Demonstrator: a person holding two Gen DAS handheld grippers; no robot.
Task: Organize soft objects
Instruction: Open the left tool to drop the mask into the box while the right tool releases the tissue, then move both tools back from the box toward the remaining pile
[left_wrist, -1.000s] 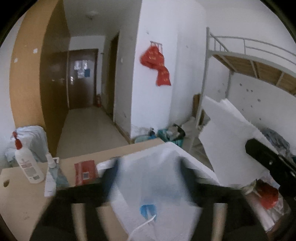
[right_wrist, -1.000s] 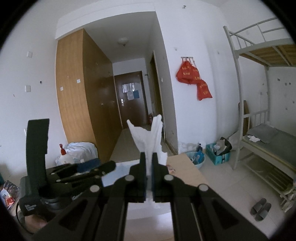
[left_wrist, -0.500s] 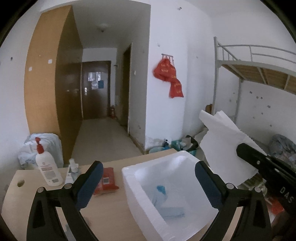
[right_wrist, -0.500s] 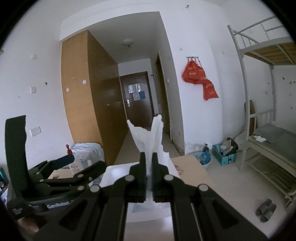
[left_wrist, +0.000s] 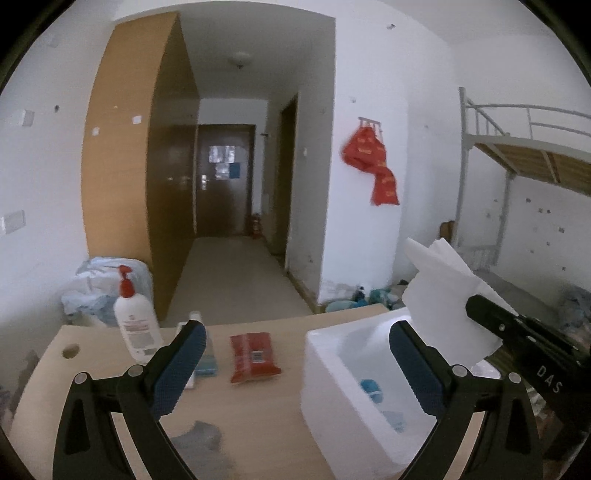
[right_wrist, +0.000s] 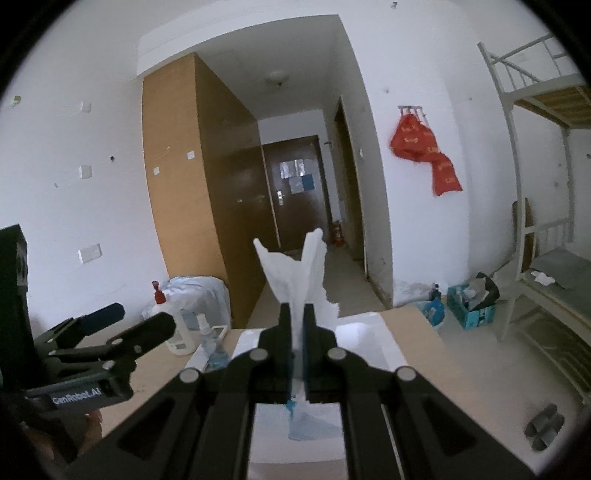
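Desk scene: left gripper (left_wrist: 295, 354) has swung off the bin (left_wrist: 332, 354), jaws wide and empty; right gripper (right_wrist: 296, 325) clamps the tissue (right_wrist: 295, 269), ready to drop.

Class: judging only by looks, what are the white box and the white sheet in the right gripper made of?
White box: probably foam, matte, with thick, soft-edged walls. White sheet: apparently thin tissue paper or non-woven cloth, matte; it creases and fans out where the right gripper pinches it.

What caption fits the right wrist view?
Right gripper pinching crumpled white tissue above white foam box on wooden desk.
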